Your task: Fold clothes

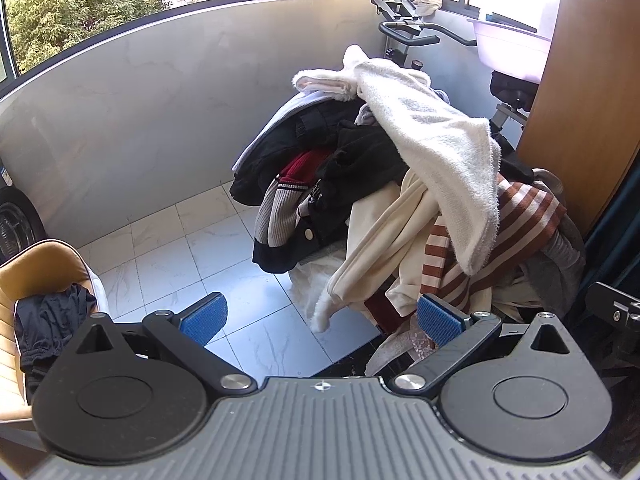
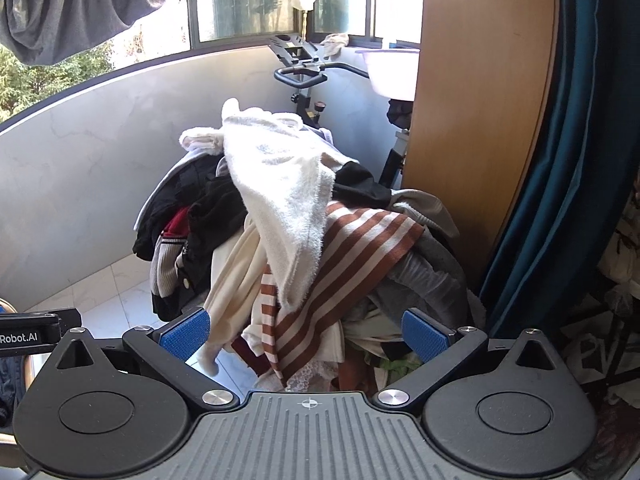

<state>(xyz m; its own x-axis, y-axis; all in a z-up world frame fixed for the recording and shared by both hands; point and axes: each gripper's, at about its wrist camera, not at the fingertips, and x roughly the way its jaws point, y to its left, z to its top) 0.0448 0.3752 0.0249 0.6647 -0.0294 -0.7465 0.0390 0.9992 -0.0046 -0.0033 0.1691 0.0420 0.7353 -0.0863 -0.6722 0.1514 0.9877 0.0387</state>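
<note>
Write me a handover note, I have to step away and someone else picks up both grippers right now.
Left gripper: open, empty, aimed at the floor beside the clothes pile.
Right gripper: open, empty, facing the pile's front.
Pile: heaped high and unsorted. A white fluffy towel drapes over the top, a brown-and-white striped garment hangs beneath it, a cream garment dangles toward the floor, dark clothes to the left.
A dark garment lies crumpled on the tan chair.
Done: no folded clothes in view.
Left: apparently the whole pile; the towel on top looks easiest to take first.
</note>
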